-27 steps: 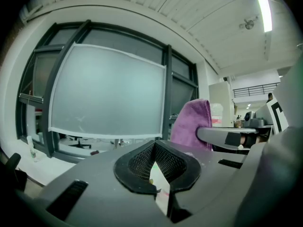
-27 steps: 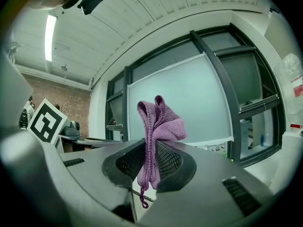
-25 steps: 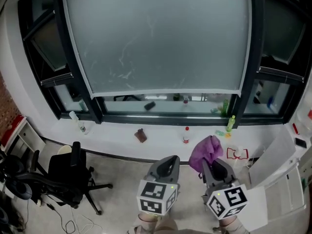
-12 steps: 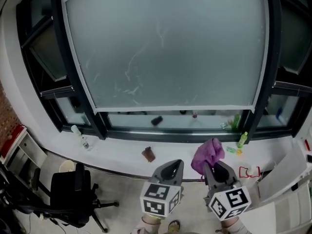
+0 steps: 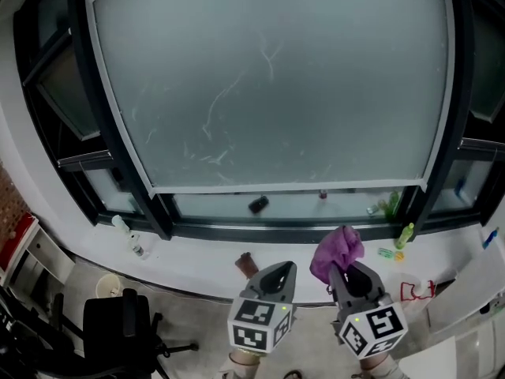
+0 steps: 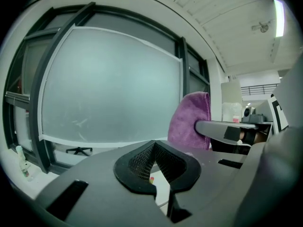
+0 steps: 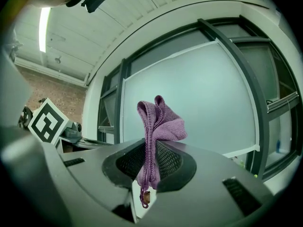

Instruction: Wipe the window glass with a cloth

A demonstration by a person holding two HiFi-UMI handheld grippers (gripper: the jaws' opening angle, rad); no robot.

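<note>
The right gripper [image 5: 348,269] pinches the purple cloth [image 5: 338,249] at lower centre. The left gripper [image 5: 285,268] is closed and empty, below the window glass [image 5: 268,93].

Our left gripper [image 5: 281,269] and right gripper [image 5: 348,272] share one build: a smooth, mid-grey plastic shell that narrows to a rounded snout. Each carries a white cube at its rear, the left cube [image 5: 258,323] and the right cube [image 5: 369,327]. Both cubes are printed with bold black square markers, and each shows a small green light on its upper face. In the two gripper views, each shell opens into a rounded hollow with a black rim. Inside it, the pads [image 6: 140,161] are black with a fine mesh texture. Dark rectangular slots [image 7: 234,188] are cut into the grey shell on either side of the hollow.
</note>
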